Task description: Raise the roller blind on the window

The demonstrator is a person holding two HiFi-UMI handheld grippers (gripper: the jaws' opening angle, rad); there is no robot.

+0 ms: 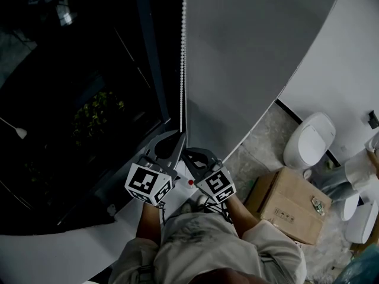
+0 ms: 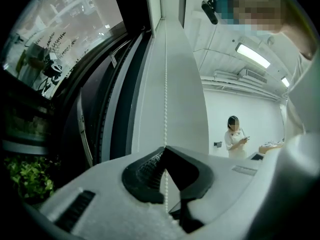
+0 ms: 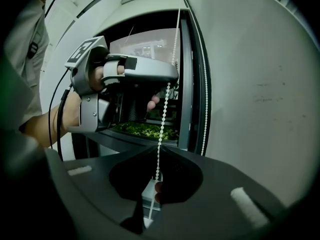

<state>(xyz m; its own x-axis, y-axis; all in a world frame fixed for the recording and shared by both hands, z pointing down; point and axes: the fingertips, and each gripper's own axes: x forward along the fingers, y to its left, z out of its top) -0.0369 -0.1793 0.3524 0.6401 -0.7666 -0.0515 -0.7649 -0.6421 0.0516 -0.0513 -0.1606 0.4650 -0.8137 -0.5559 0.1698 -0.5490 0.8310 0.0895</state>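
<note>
The grey fabric roller blind (image 1: 249, 52) hangs well down over the window, its edge beside the dark window glass (image 1: 71, 99). The white beaded pull chain (image 1: 182, 52) runs straight down along that edge. Both tools are on it at waist level. The left gripper (image 1: 177, 136) has its jaws clenched together on the chain, with the beads passing through the closed tips. The right gripper (image 1: 186, 152) sits just beneath it on the same strand (a second strand hangs free closer to the blind) and is likewise clamped on the beads, which trail out below its jaws. The two marker cubes are almost touching. On the floor to the person's right a brown cardboard box (image 1: 290, 206) stands near a white ceramic toilet bowl (image 1: 308, 139).
</note>
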